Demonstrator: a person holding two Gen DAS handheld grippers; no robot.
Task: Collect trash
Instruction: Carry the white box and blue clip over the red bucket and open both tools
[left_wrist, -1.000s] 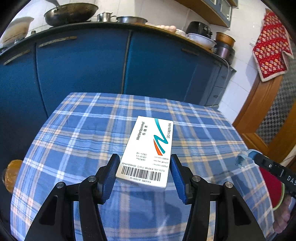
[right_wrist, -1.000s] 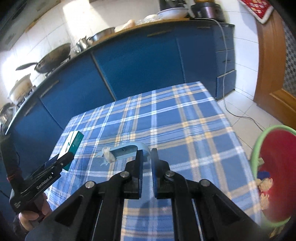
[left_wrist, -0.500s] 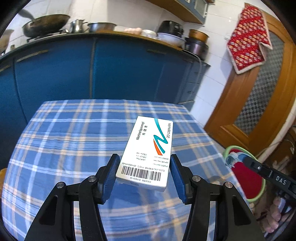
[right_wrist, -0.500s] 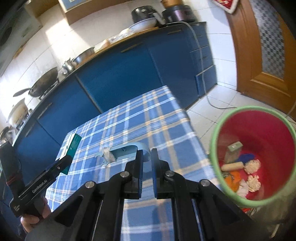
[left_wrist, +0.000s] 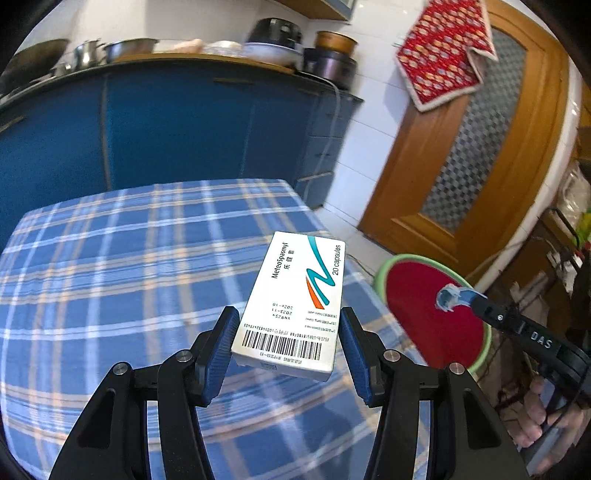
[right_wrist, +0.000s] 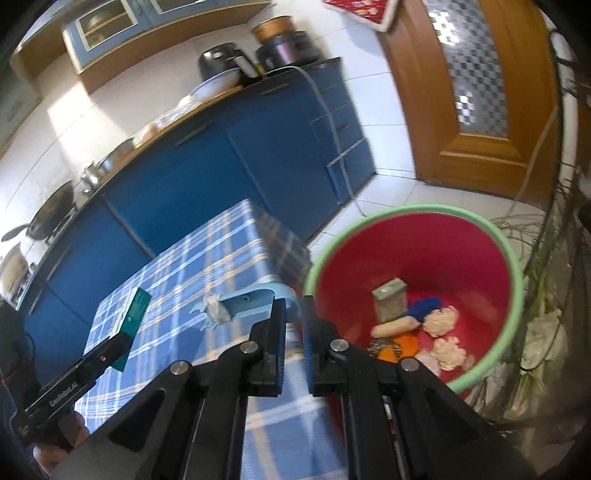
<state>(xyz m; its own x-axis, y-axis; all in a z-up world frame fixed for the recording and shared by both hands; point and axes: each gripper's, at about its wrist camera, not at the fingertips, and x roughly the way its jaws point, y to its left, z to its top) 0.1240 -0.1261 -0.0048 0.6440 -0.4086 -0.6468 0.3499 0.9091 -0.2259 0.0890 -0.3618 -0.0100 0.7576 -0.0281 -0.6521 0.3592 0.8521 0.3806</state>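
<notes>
From my left tongs (left_wrist: 287, 352) I see them clamped on a white medicine box (left_wrist: 295, 302), held above the checked tablecloth (left_wrist: 110, 266) beside the red bin (left_wrist: 436, 314). From my right tongs (right_wrist: 293, 321), nearly closed, a pale blue plastic scrap (right_wrist: 251, 301) is pinched near the bin's (right_wrist: 424, 251) green rim.

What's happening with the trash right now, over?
Left gripper clamps medicine box. Right gripper clamps blue plastic piece. Red bin close ahead, nothing blocking.

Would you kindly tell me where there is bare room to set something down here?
The checked tablecloth lies bare from the blue cabinets to its near edge, wherever the frames show it. The red bin is free along its far wall; its floor is crowded with trash.
</notes>
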